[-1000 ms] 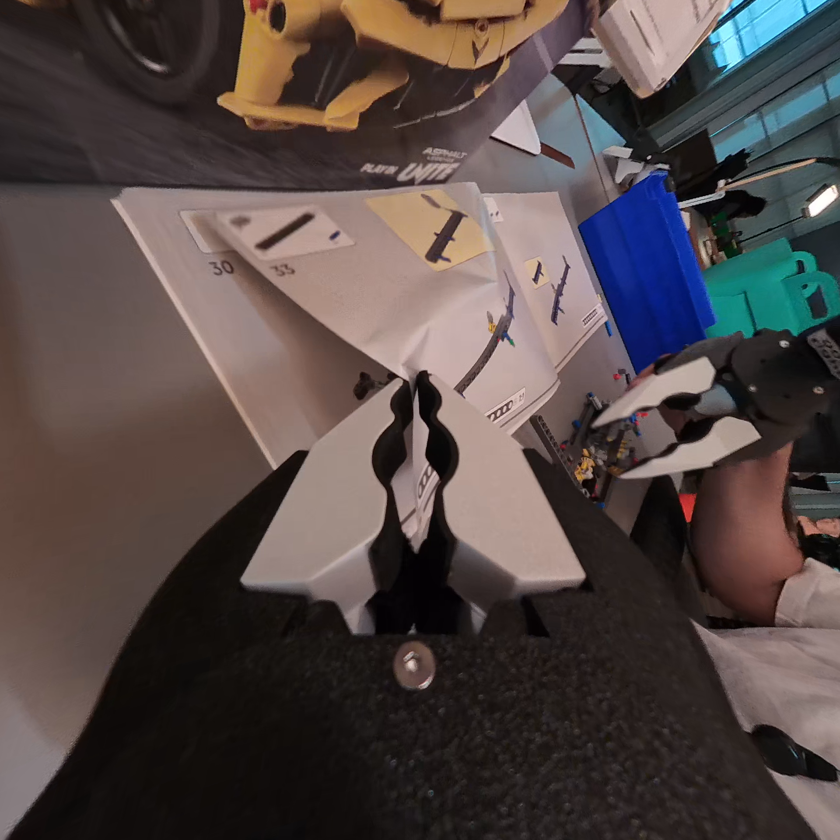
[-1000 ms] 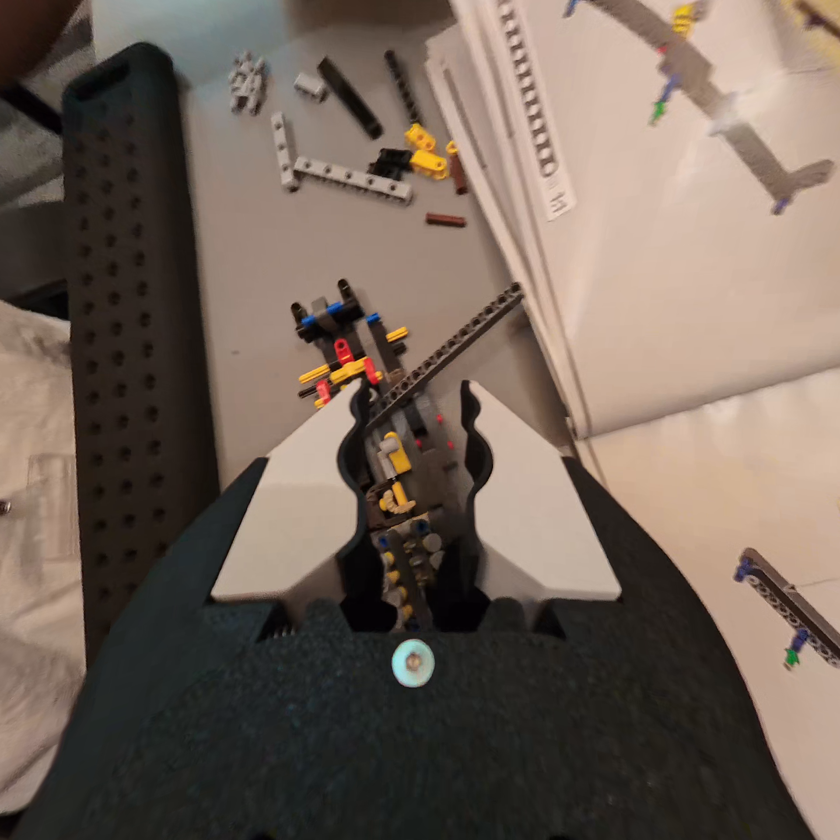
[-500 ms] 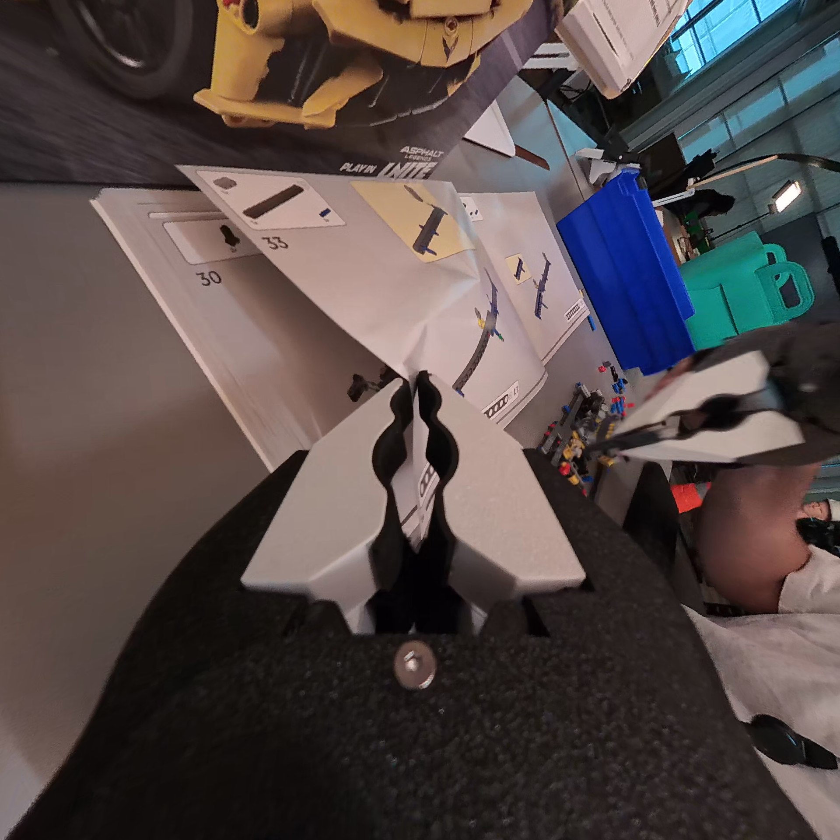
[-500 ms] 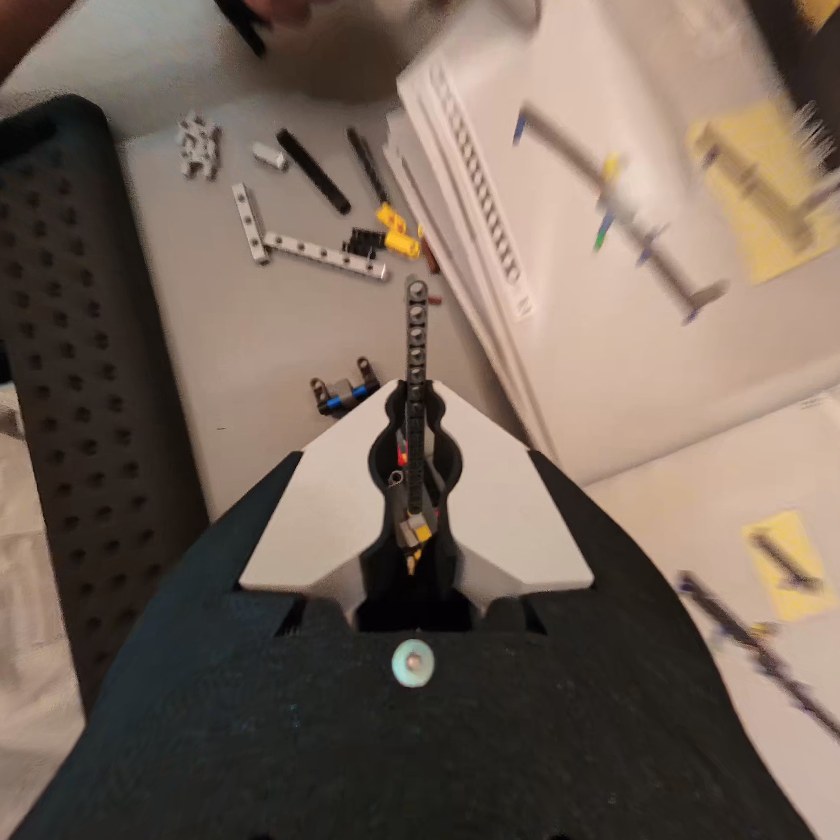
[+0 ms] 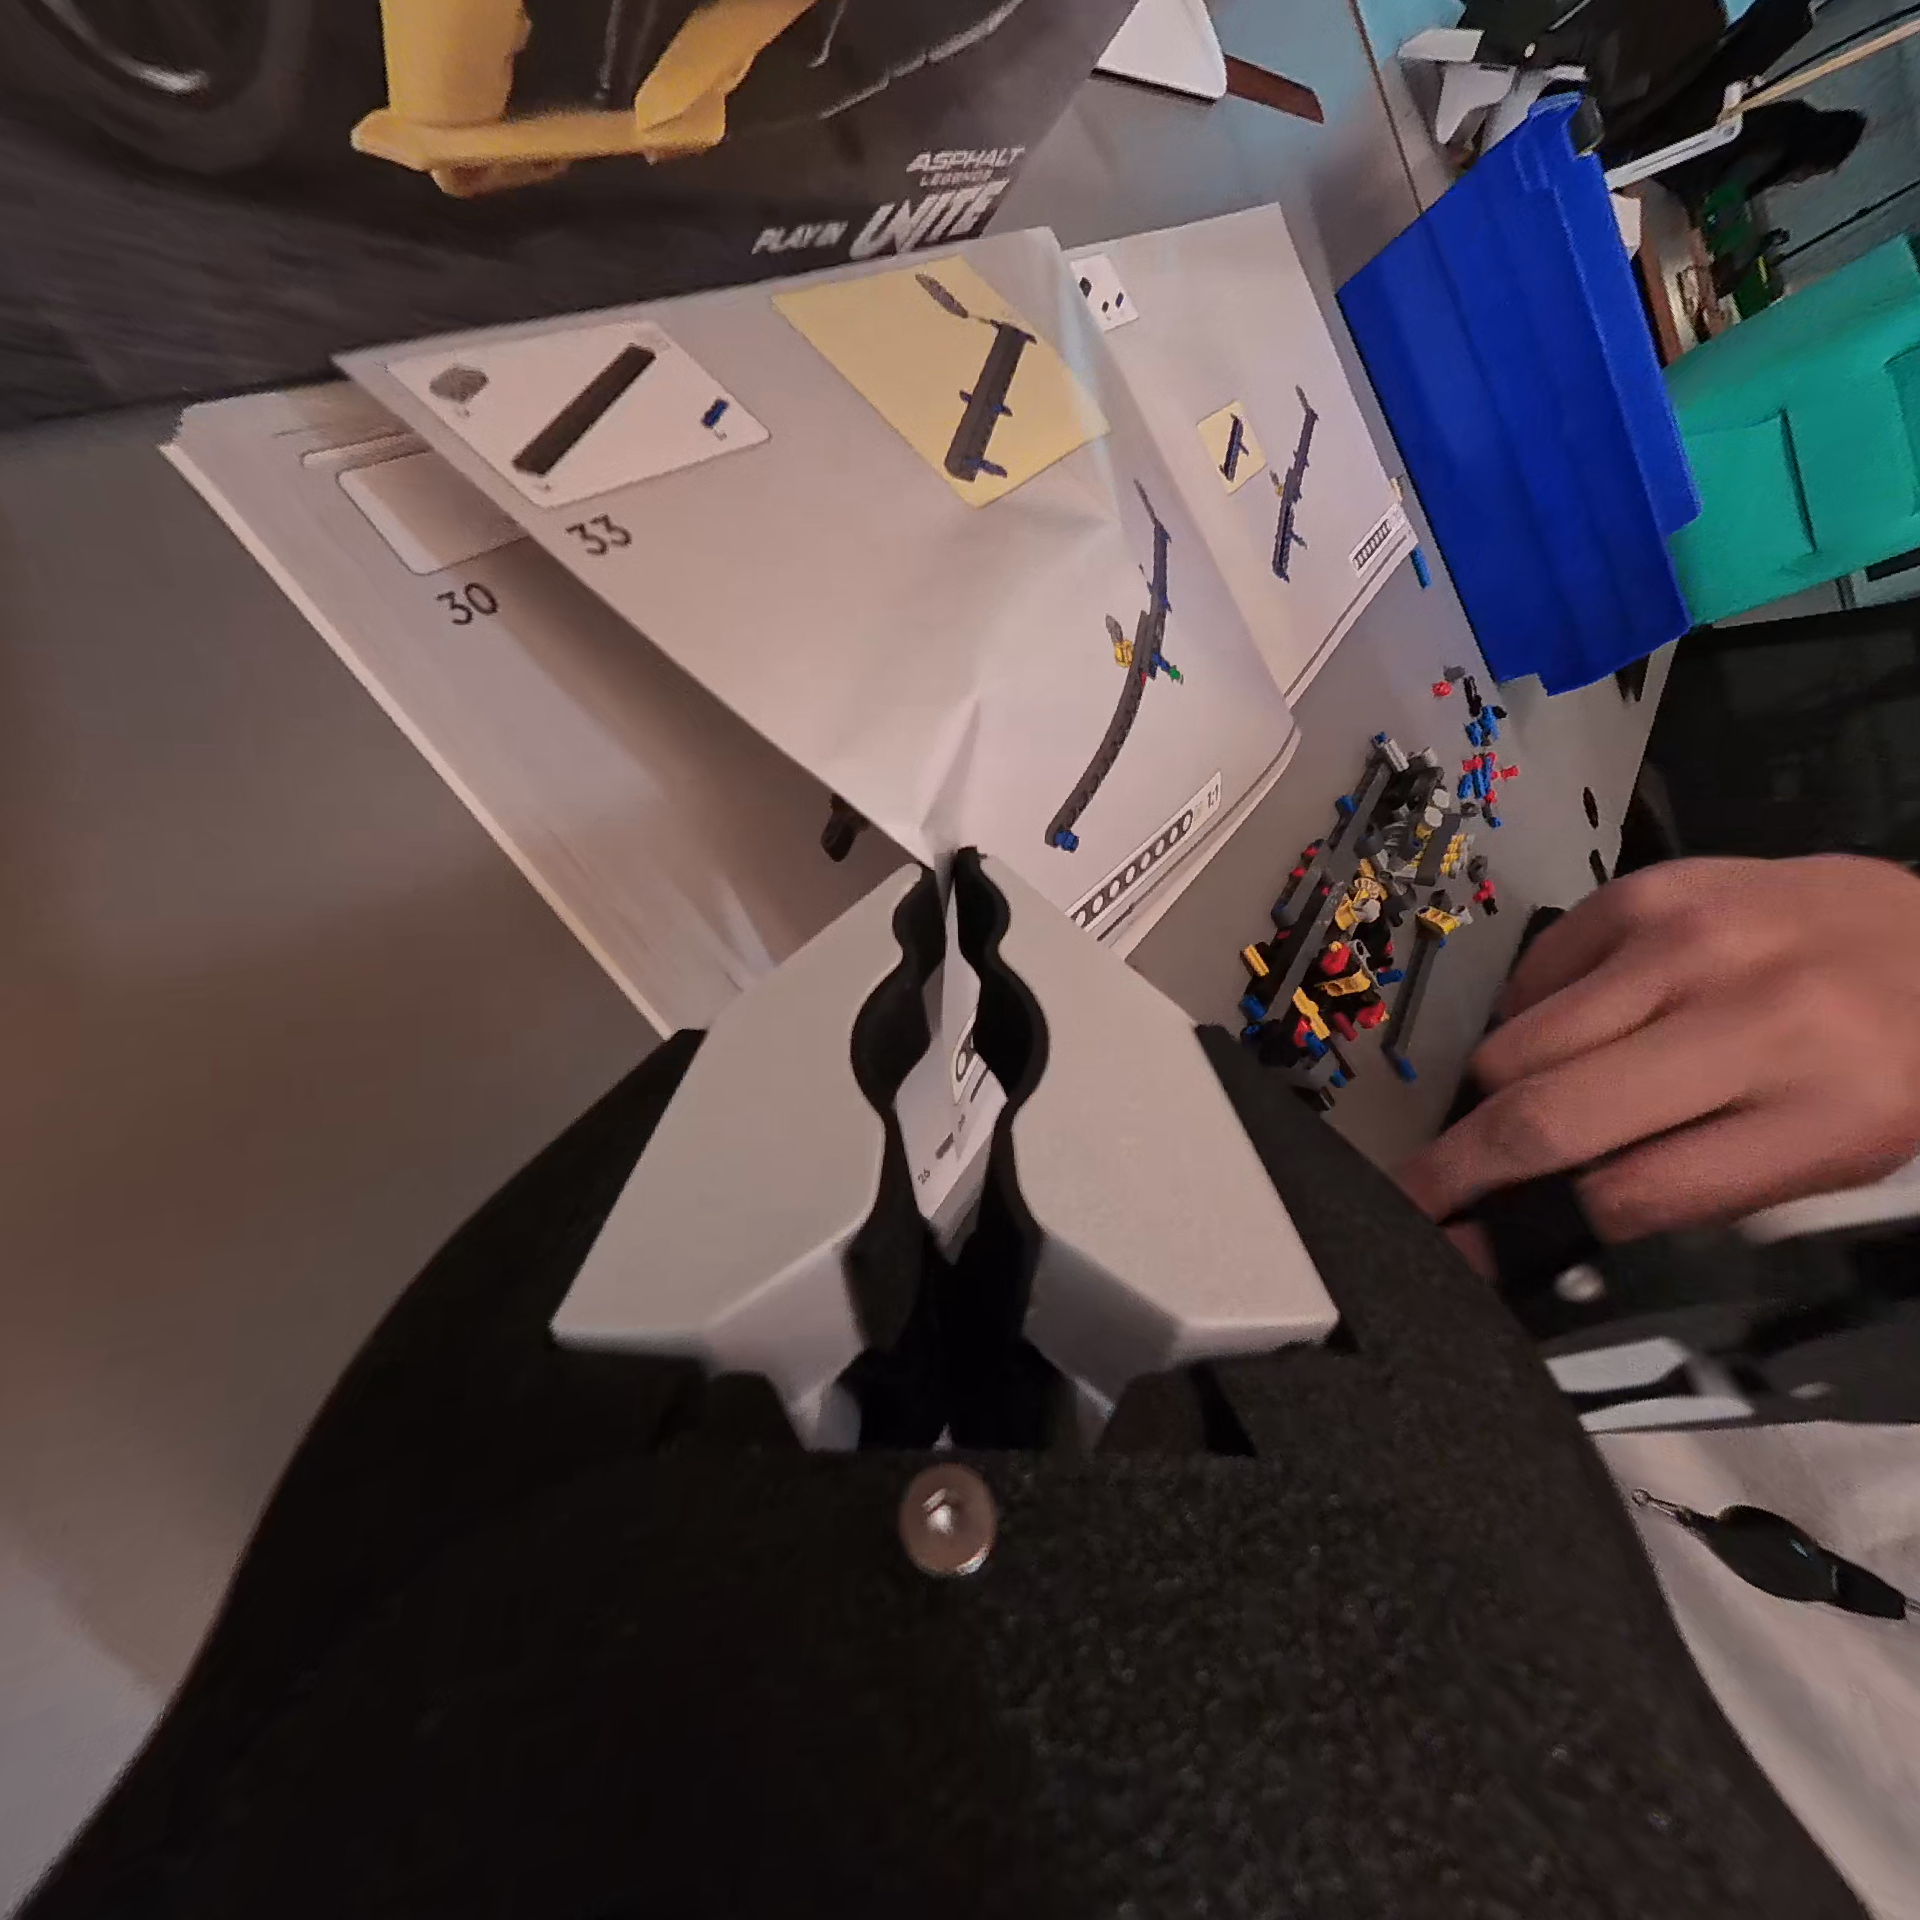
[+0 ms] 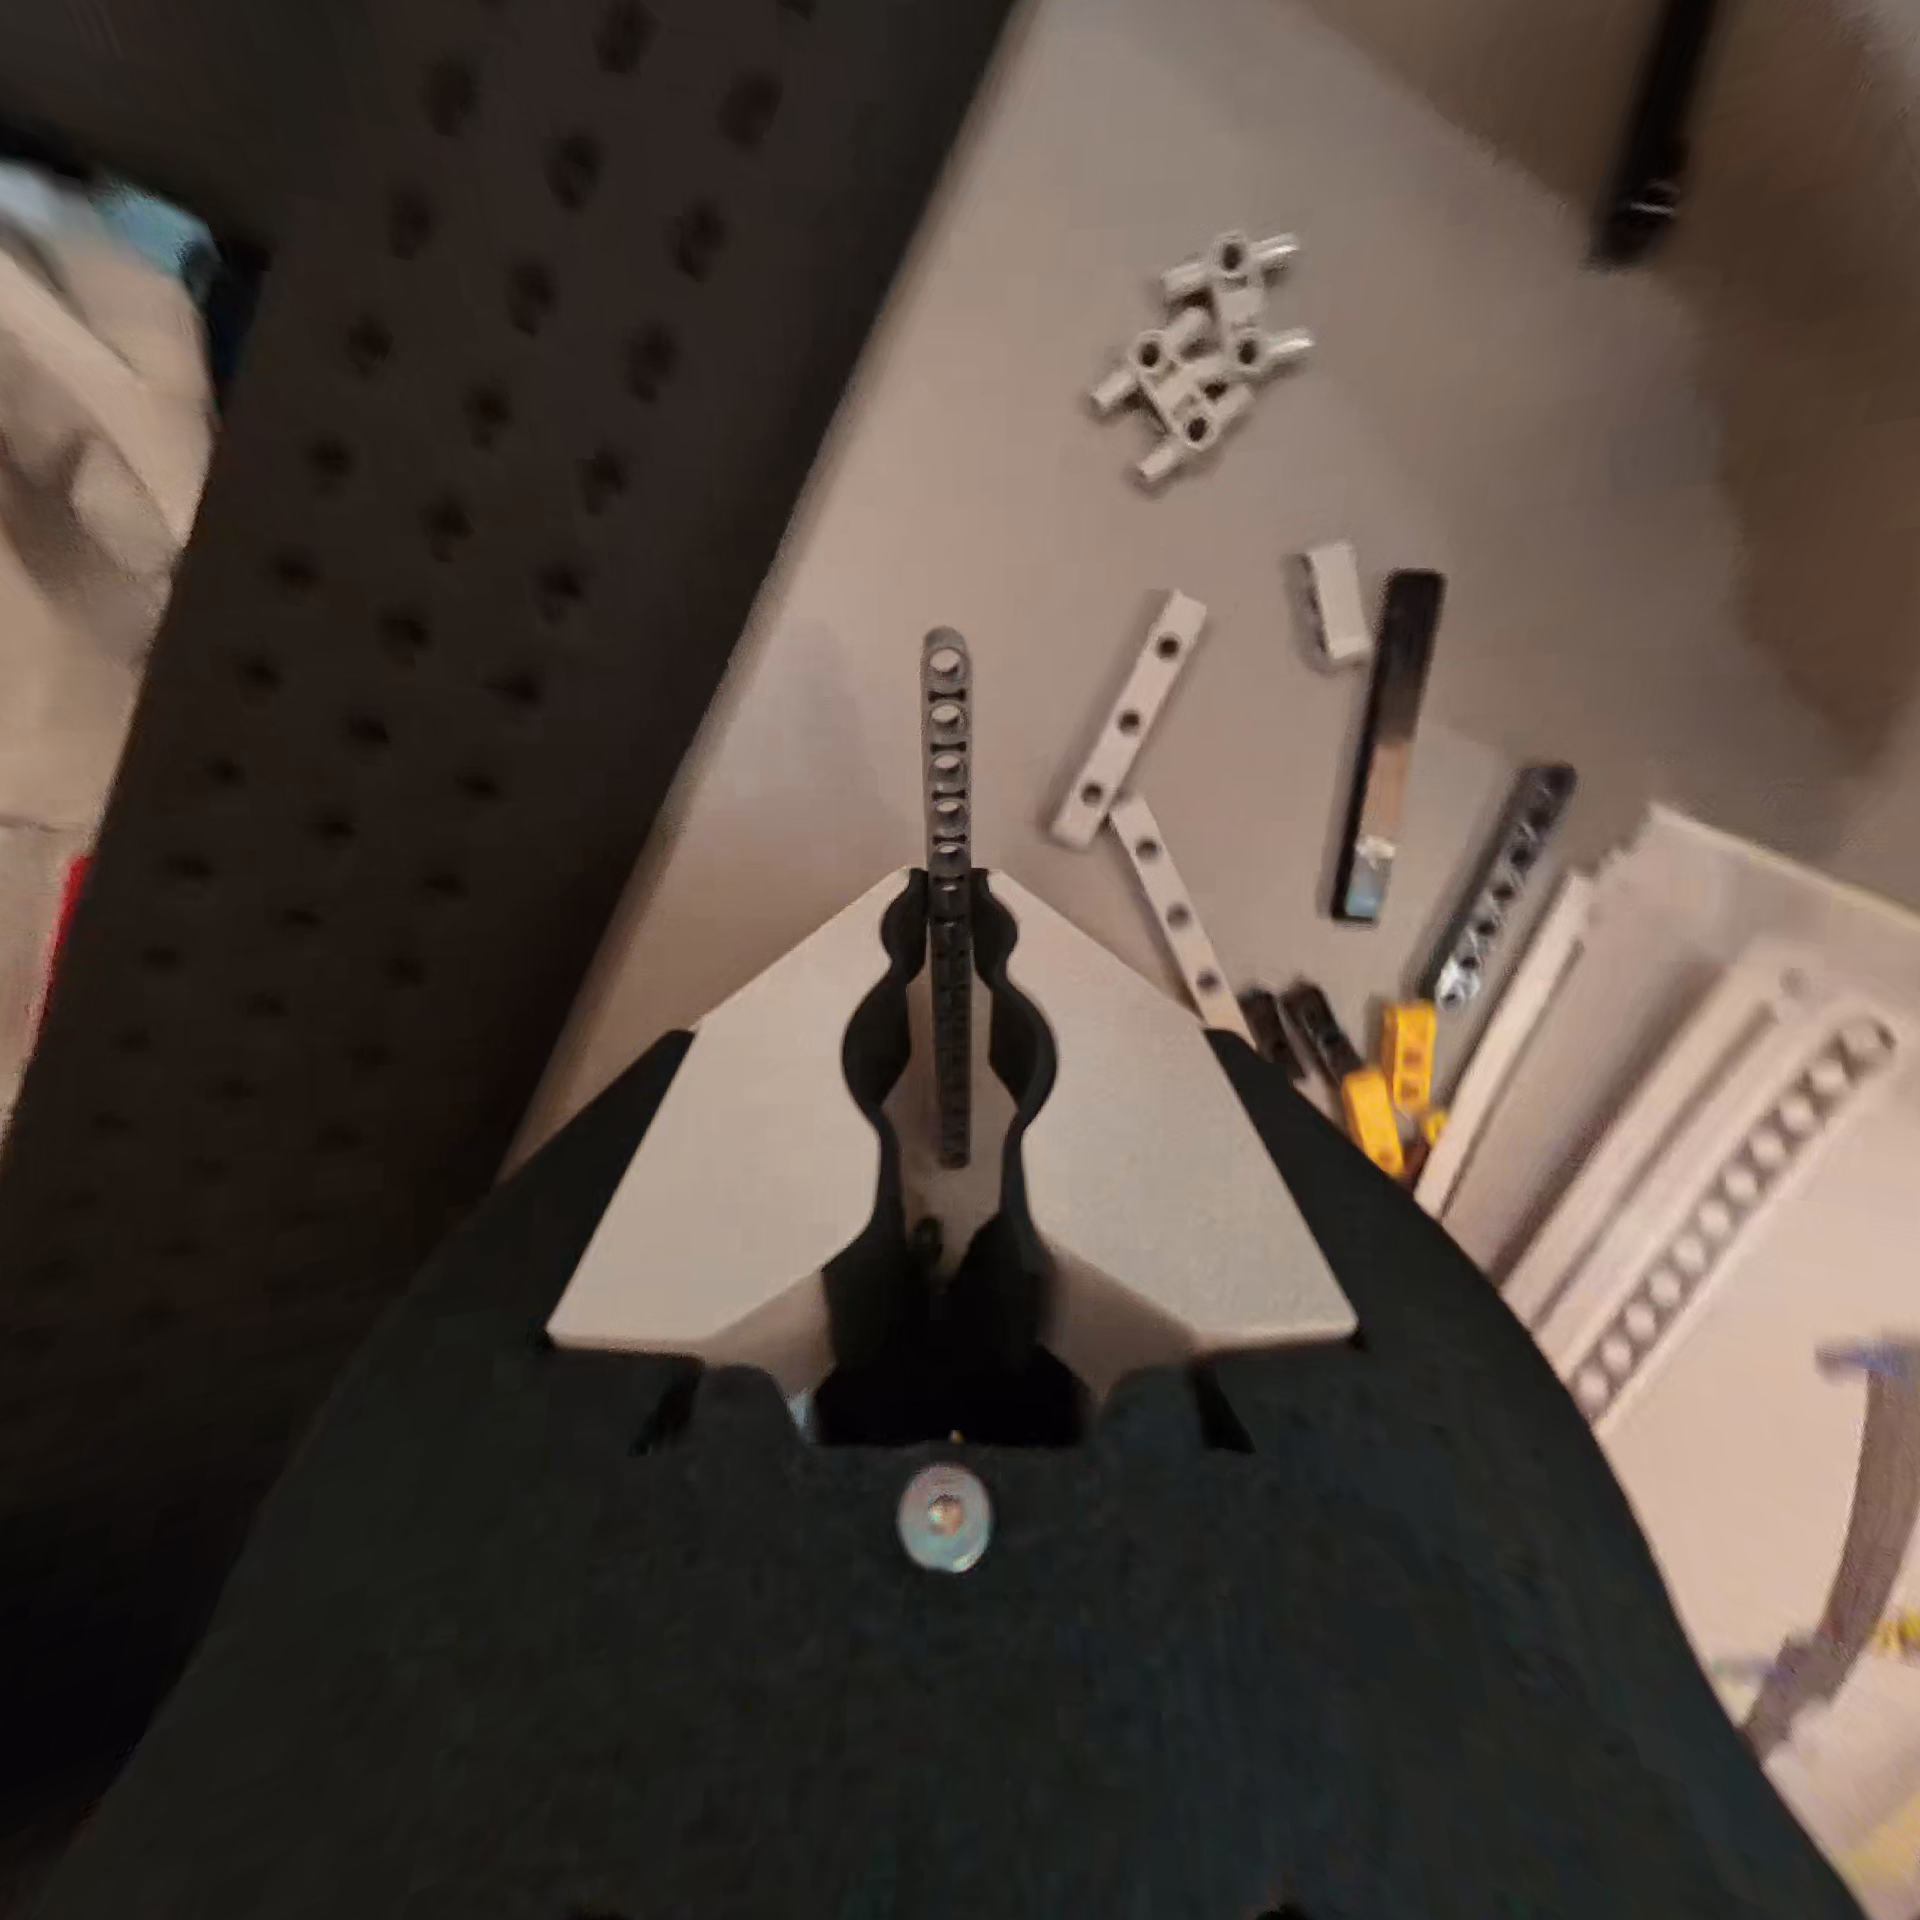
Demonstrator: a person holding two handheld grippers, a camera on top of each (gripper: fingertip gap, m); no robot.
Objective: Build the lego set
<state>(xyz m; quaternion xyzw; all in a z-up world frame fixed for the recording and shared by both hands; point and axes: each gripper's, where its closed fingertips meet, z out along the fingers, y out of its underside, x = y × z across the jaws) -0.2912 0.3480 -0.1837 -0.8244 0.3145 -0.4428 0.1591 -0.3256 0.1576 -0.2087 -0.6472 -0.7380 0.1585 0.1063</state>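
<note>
My left gripper [image 5: 951, 868] is shut on the lower edge of a page of the open instruction booklet [image 5: 831, 623] and holds that page lifted. My right gripper [image 6: 948, 878] is shut on a long dark grey holed beam [image 6: 948, 748], which sticks out forward above the grey table. The part-built lego assembly [image 5: 1351, 935], dark grey with yellow, red and blue pieces, lies on the table to the right of the booklet. A hand [image 5: 1683, 1018] holding the other gripper's black body is just right of it.
Loose parts lie ahead of the right gripper: light grey connectors [image 6: 1195, 353], light grey beams [image 6: 1132, 717], a black beam [image 6: 1387, 748], yellow pieces [image 6: 1392, 1081]. A black perforated panel [image 6: 416, 520] lies left. The set's box [image 5: 520, 125] and a blue bin [image 5: 1507, 395] stand behind.
My right gripper closed on the long beam, took it off the assembly and swung left over the loose parts. My left gripper kept its hold on the page and shifted a little.
</note>
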